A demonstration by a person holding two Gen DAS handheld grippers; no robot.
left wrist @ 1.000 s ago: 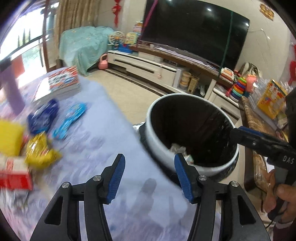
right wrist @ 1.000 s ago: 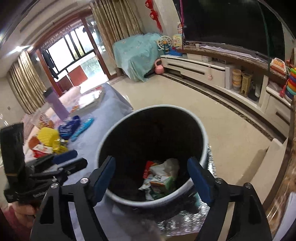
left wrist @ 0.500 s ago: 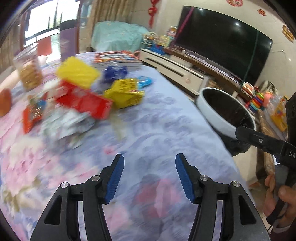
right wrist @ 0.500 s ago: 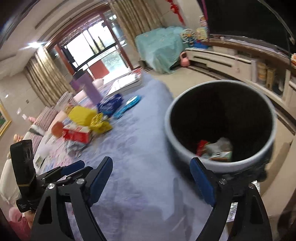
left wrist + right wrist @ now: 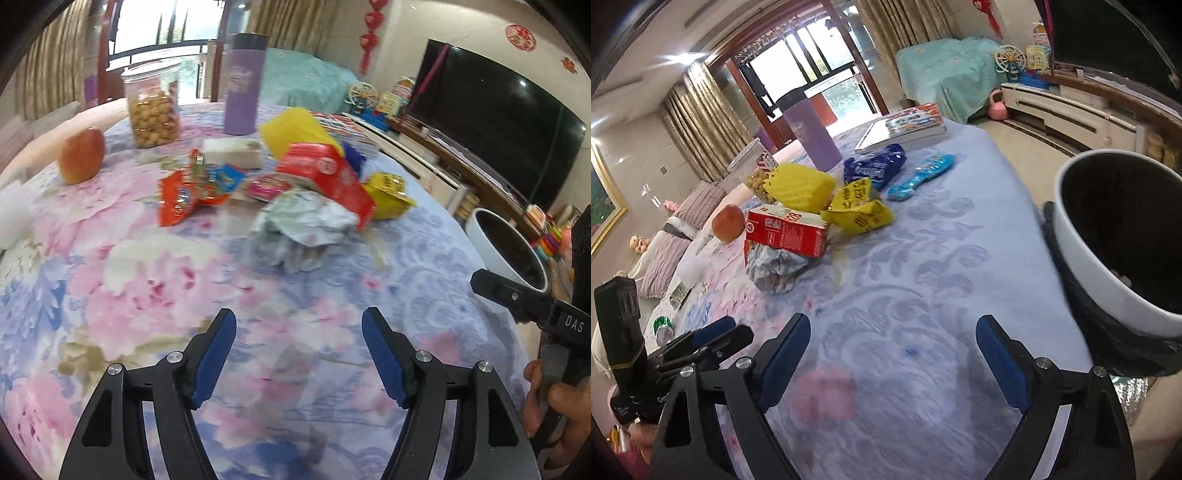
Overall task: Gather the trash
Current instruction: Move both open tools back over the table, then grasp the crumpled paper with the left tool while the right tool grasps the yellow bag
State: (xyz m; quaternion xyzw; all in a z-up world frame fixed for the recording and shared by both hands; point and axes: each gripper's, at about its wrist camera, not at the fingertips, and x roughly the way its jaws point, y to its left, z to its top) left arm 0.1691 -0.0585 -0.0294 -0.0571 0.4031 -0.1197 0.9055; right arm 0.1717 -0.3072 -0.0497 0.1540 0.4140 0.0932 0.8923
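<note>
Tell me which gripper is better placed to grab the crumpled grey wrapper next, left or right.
Probably left. The left gripper is open, empty, and lines up with the crumpled grey wrapper straight ahead. The right gripper is also open and empty, but there the wrapper sits off to its left, with the trash bin closer.

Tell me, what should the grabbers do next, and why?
Probably reach the left gripper forward to the crumpled wrapper. Both grippers are open and empty, the right gripper too, and that wrapper is the nearest trash on the table.
</note>
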